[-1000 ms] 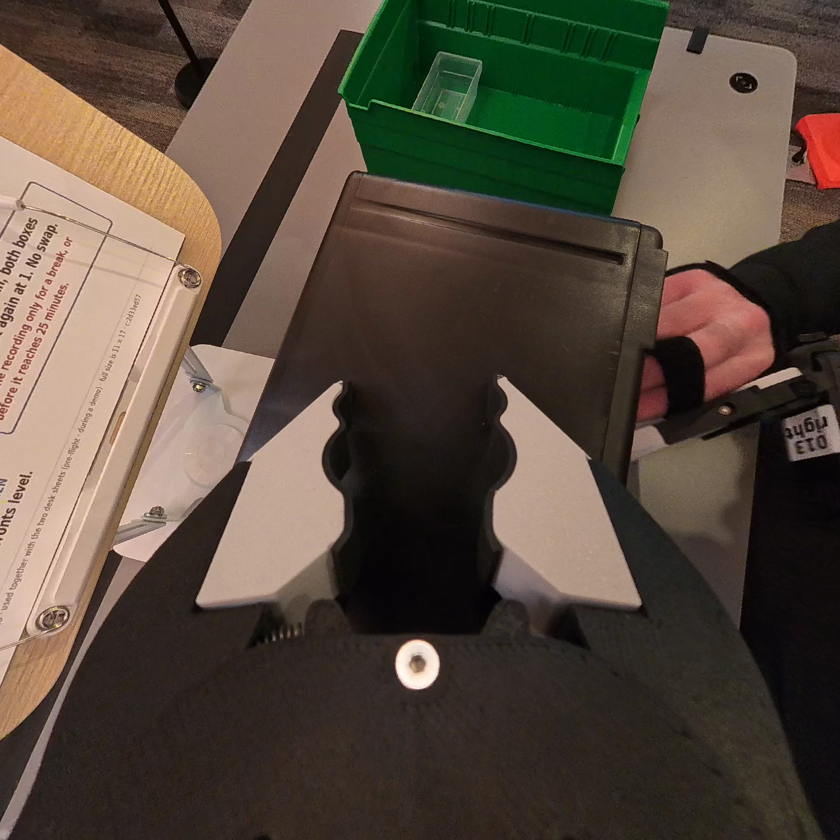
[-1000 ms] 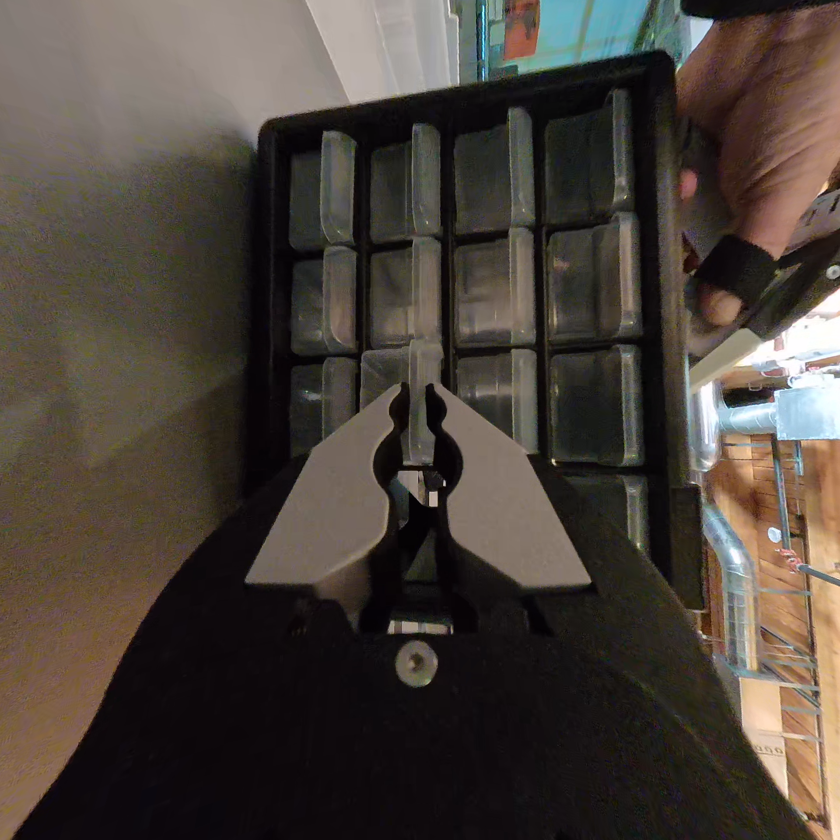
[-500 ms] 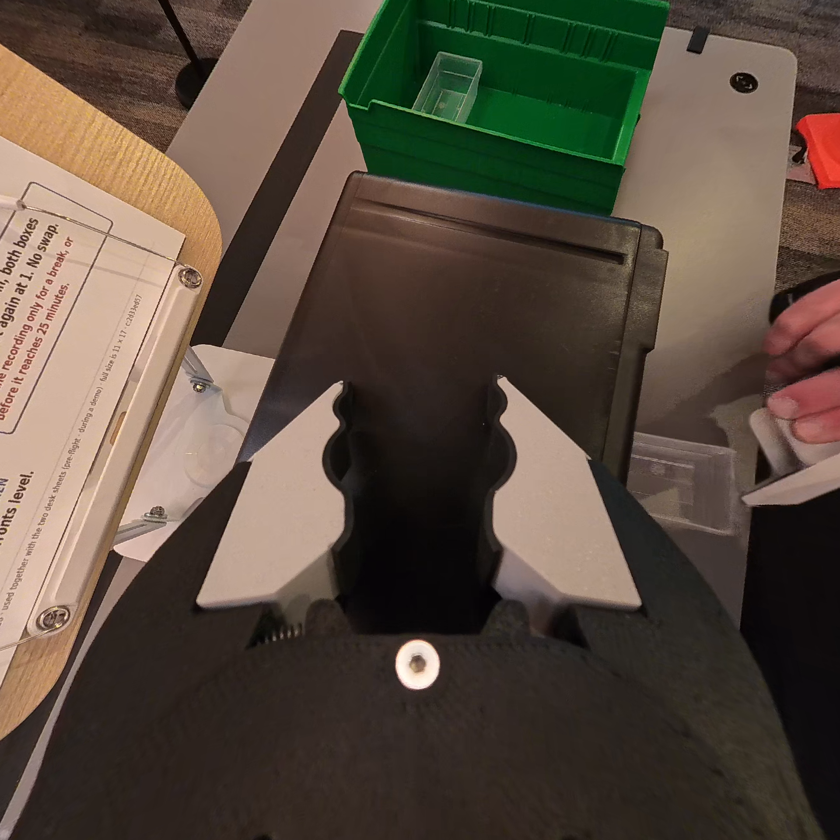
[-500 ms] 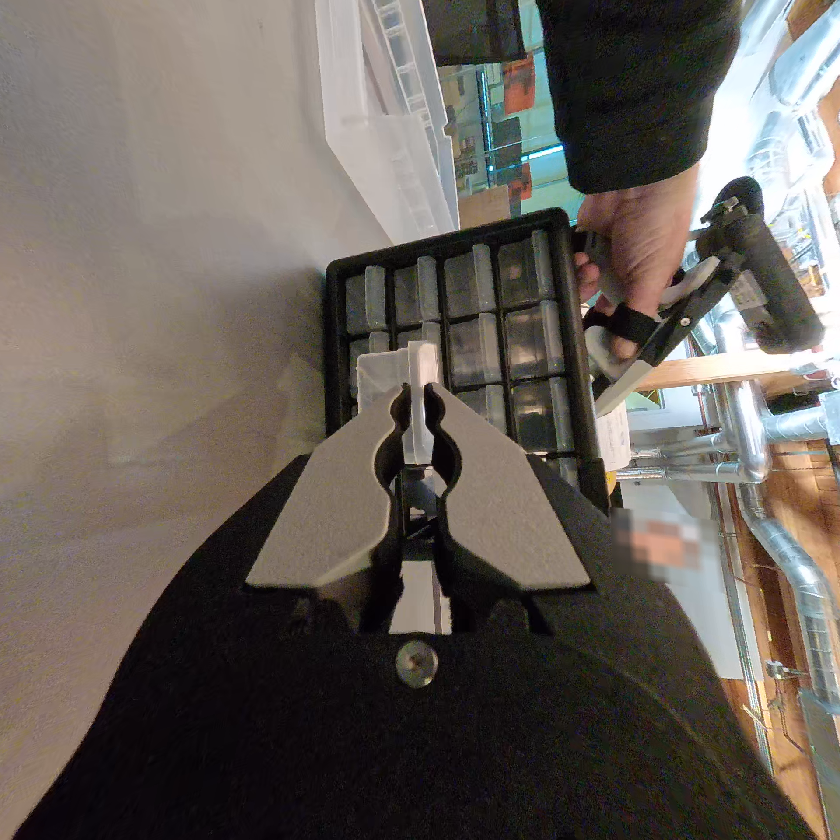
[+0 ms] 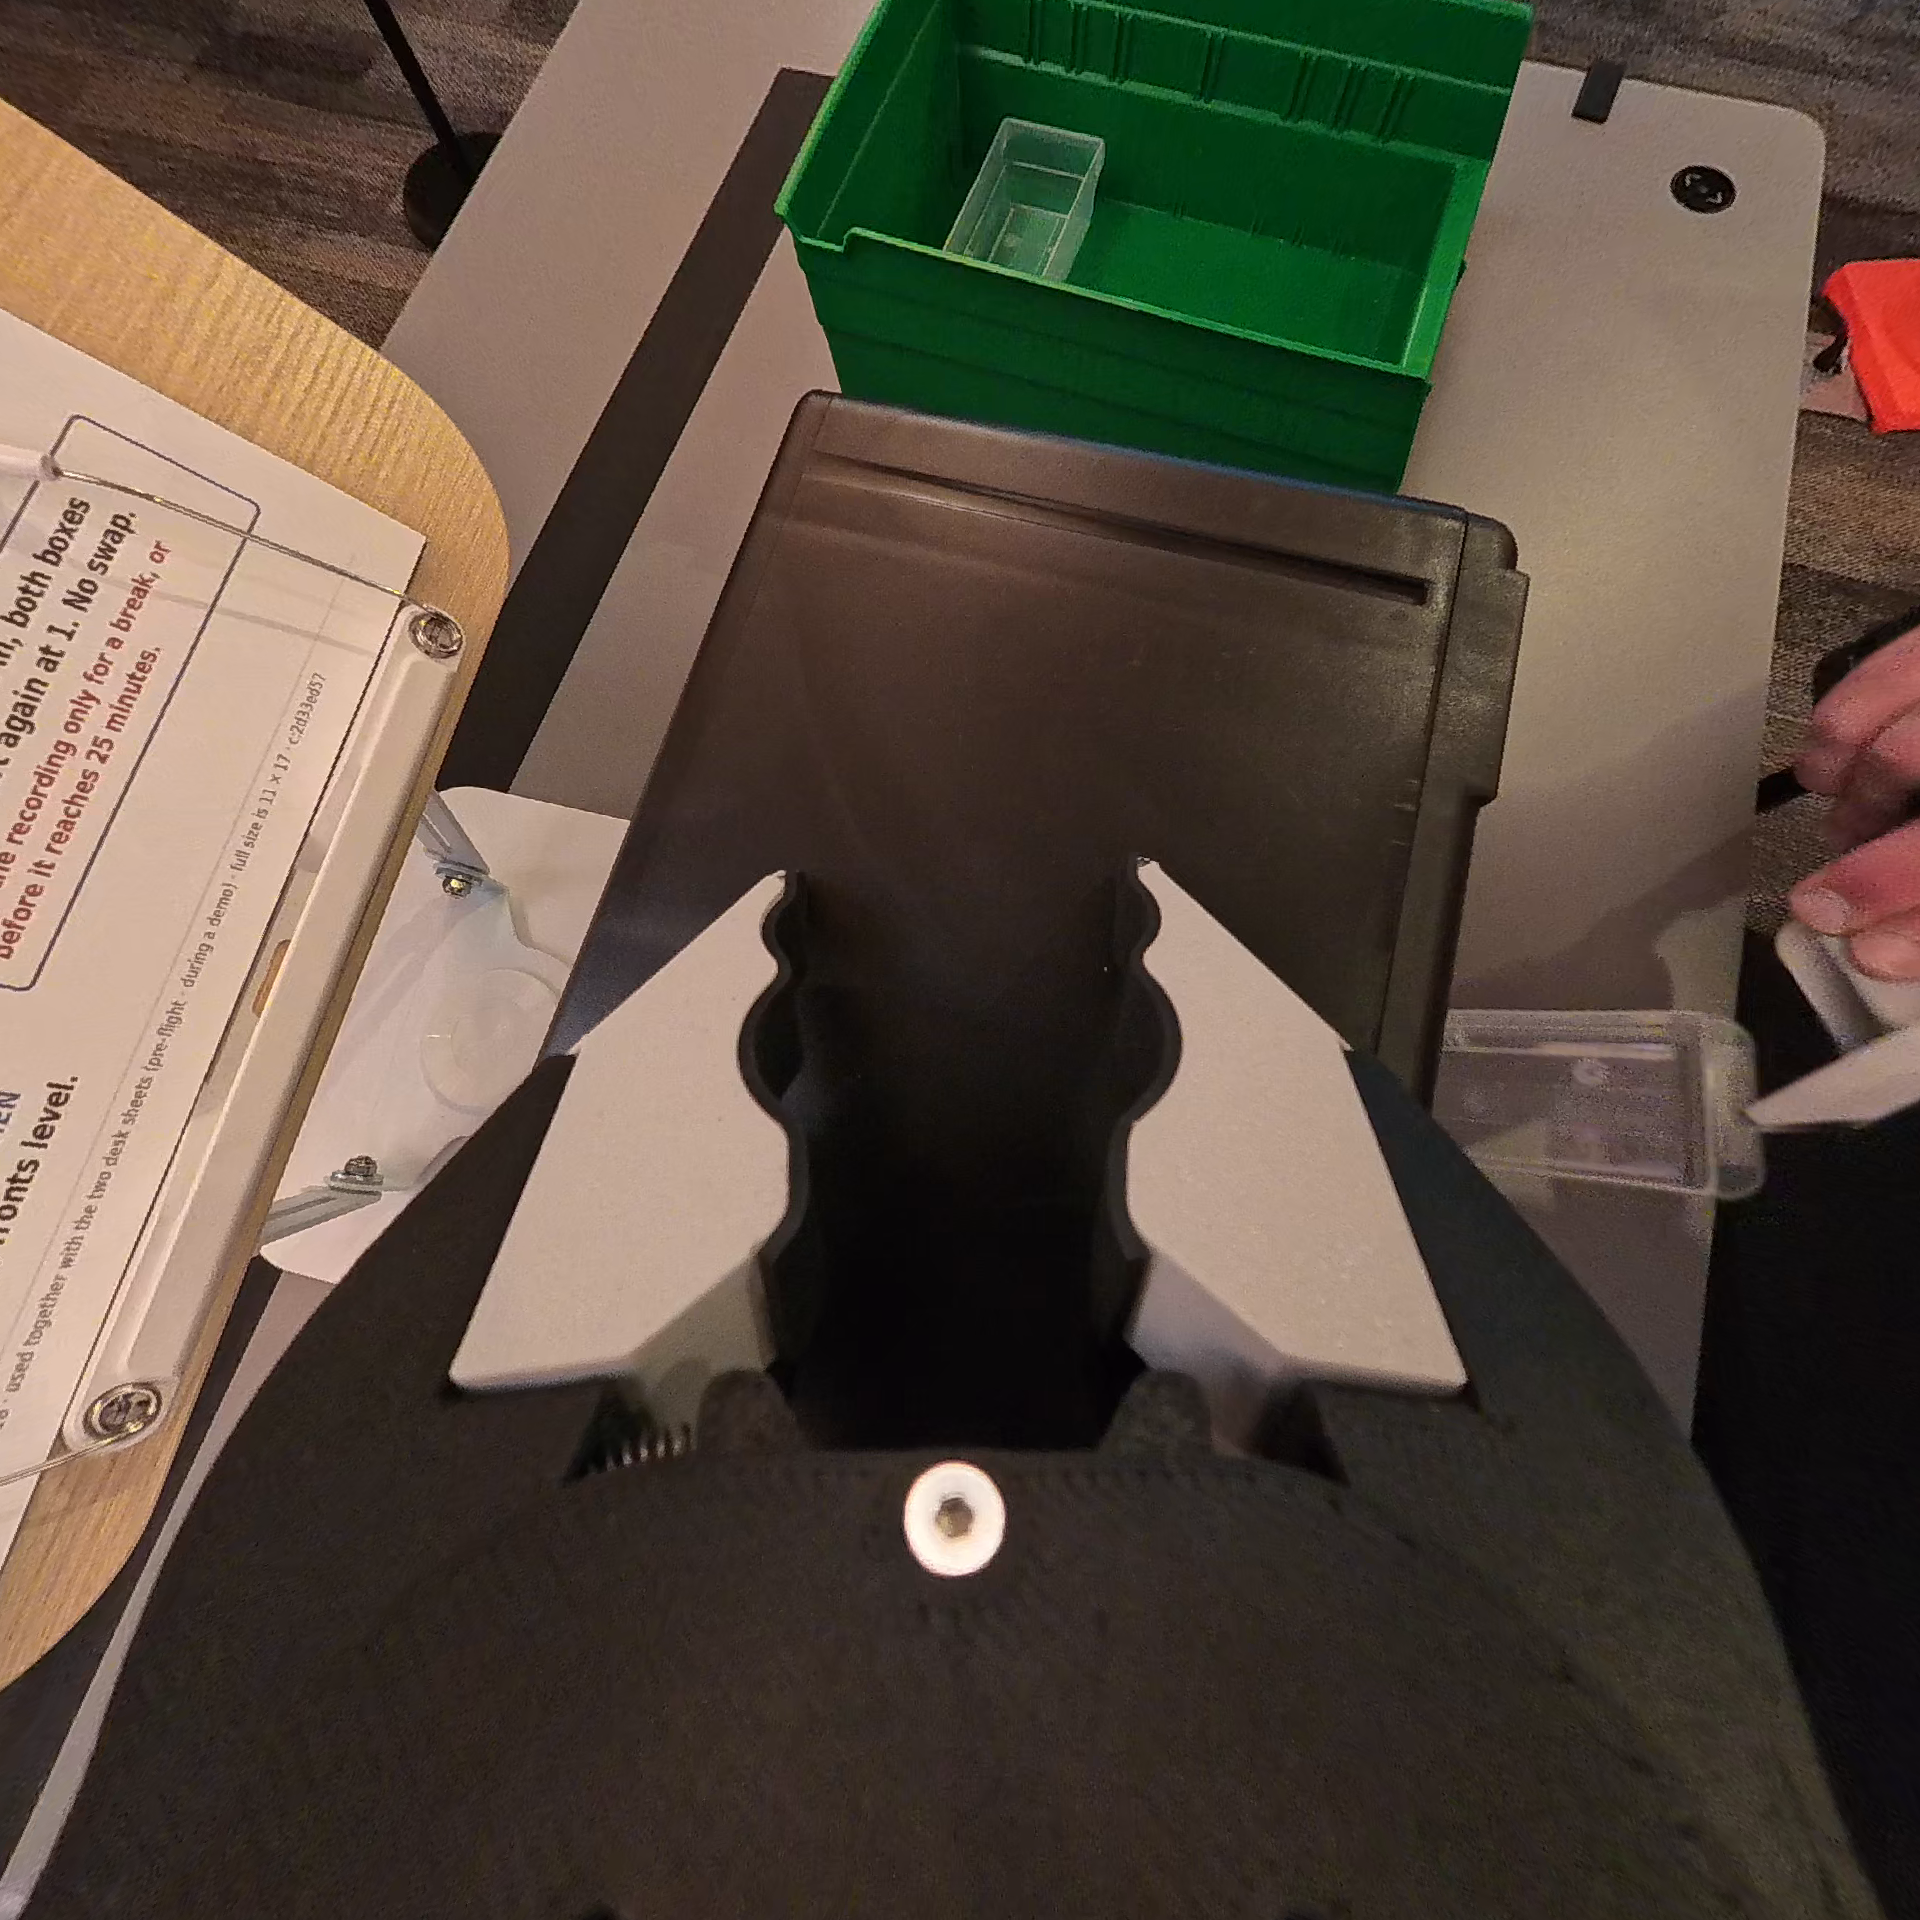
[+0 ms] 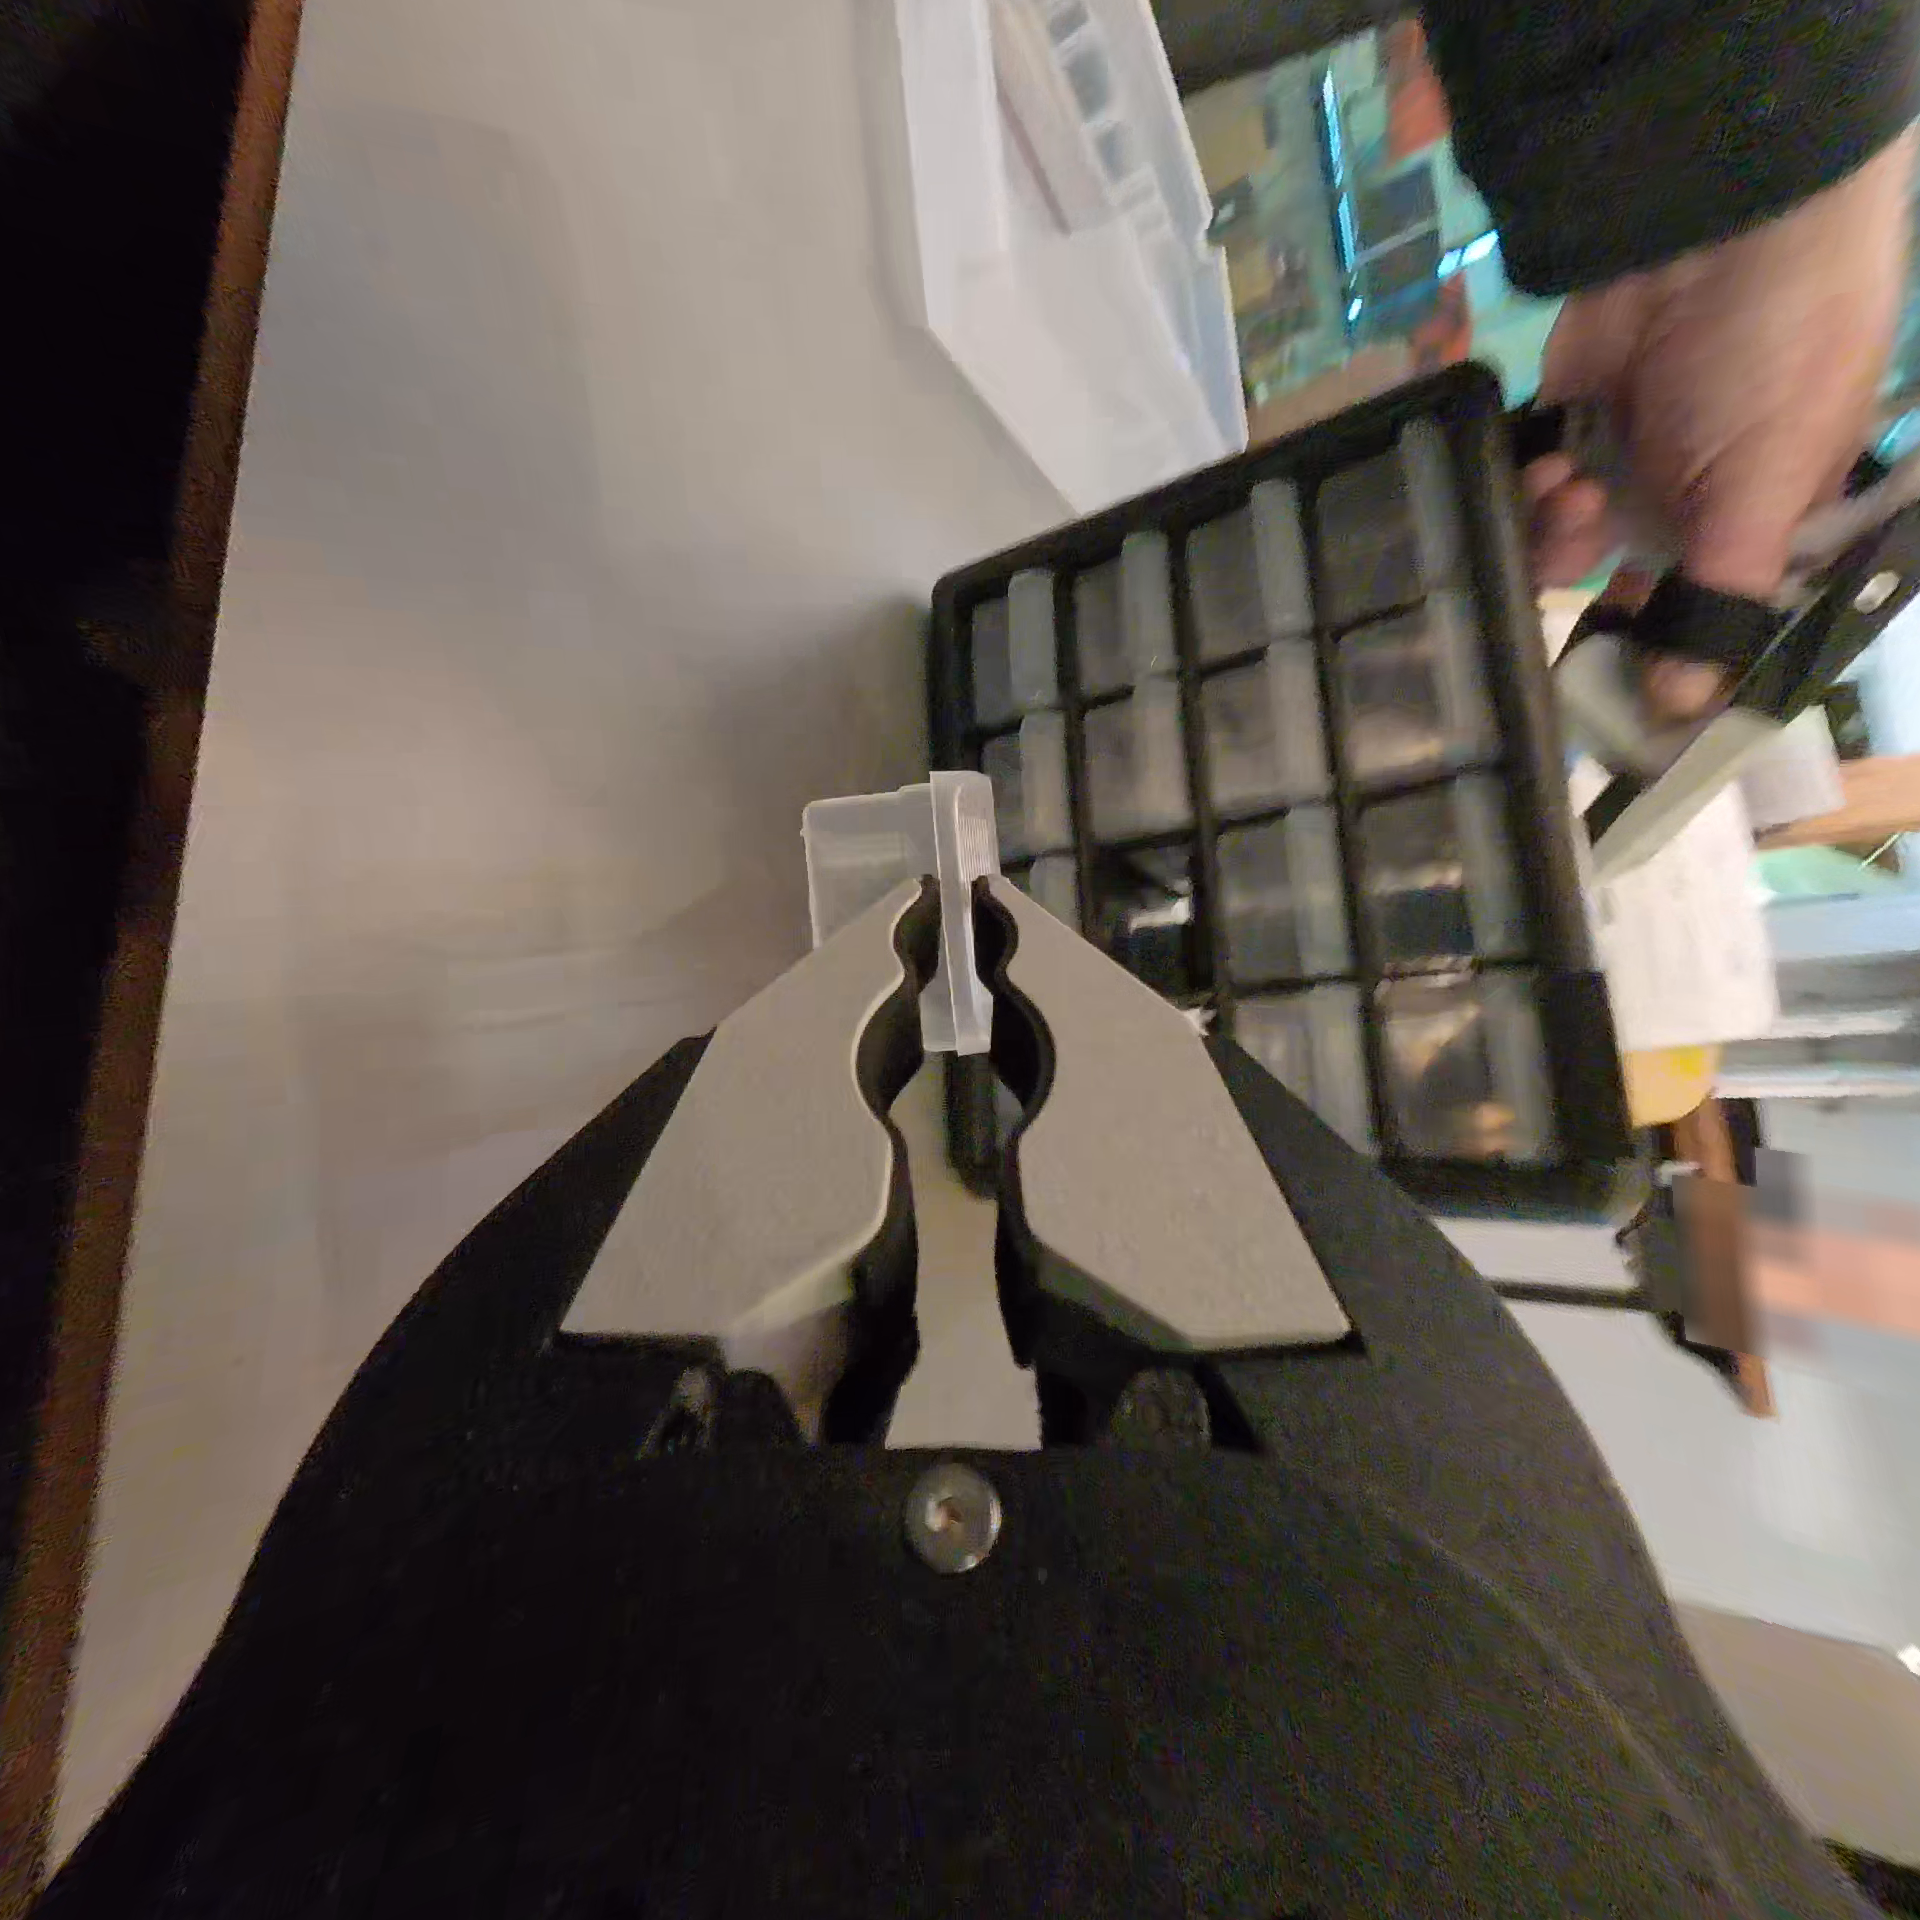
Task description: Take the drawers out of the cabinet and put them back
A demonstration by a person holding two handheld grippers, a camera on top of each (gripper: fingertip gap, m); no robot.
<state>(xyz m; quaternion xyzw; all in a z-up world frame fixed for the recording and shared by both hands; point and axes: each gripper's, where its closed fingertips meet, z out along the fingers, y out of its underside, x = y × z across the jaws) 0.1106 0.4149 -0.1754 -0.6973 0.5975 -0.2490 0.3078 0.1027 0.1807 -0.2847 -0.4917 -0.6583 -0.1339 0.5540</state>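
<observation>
The black cabinet (image 5: 1091,675) stands on the grey table, seen from above in the left wrist view. My left gripper (image 5: 961,873) is open, with its fingers spread over the cabinet's top. In the right wrist view the cabinet's front (image 6: 1278,831) shows a grid of clear drawers and one empty slot (image 6: 1153,914). My right gripper (image 6: 961,883) is shut on the handle tab of a clear drawer (image 6: 862,862), held out in front of the cabinet. That drawer also shows in the left wrist view (image 5: 1590,1101), right of the cabinet. Another clear drawer (image 5: 1029,197) lies in the green bin (image 5: 1434,260).
The green bin sits just behind the cabinet. A wooden table with a printed sheet under a clear holder (image 5: 156,831) is at the left. An orange object (image 5: 1881,343) lies at the far right. A clear plastic bin (image 6: 1060,260) stands beyond the cabinet.
My right gripper has pulled the clear drawer out of its slot and away from the cabinet's front. My left gripper and the cabinet have stayed put.
</observation>
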